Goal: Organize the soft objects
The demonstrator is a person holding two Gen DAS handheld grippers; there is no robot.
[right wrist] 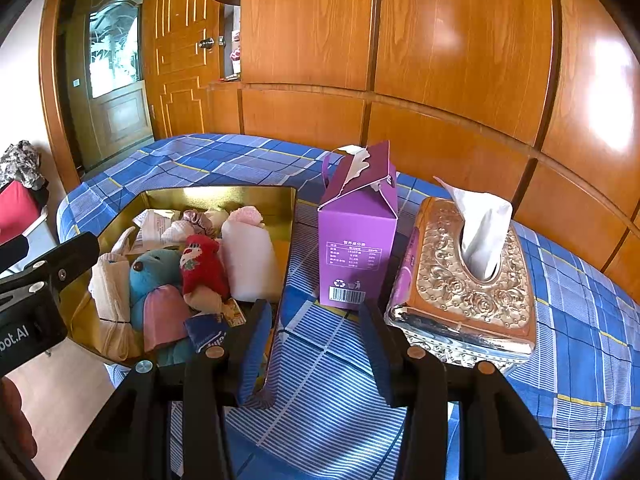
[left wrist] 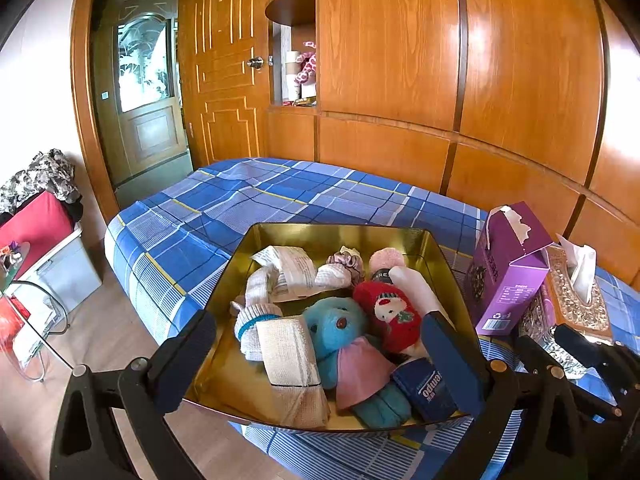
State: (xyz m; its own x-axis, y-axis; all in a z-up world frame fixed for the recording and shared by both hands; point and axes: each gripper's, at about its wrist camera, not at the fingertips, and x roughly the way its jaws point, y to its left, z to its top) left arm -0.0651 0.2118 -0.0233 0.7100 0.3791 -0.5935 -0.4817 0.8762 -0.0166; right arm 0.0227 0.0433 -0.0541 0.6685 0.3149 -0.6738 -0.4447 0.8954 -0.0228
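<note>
A gold metal tray (left wrist: 332, 234) sits on the blue plaid bed (left wrist: 256, 196), full of soft things: a blue plush toy in a pink skirt (left wrist: 340, 330), a red knitted sock with a doll face (left wrist: 390, 312), rolled white socks (left wrist: 256, 320), a beige cloth (left wrist: 288, 354), a pink scrunchie (left wrist: 350, 264) and a blue tissue pack (left wrist: 424, 390). My left gripper (left wrist: 320, 364) is open, its fingers spread over the tray's near edge. My right gripper (right wrist: 316, 352) is open and empty, over the bed between the tray's (right wrist: 286, 264) right wall and a purple carton (right wrist: 360, 240).
A purple carton (left wrist: 508, 272) and an ornate gold tissue box (right wrist: 468, 280) stand on the bed right of the tray. Wooden wardrobe panels (left wrist: 400, 60) back the bed. A door (left wrist: 224, 64) and a storage bin with clothes (left wrist: 44, 240) are at the left.
</note>
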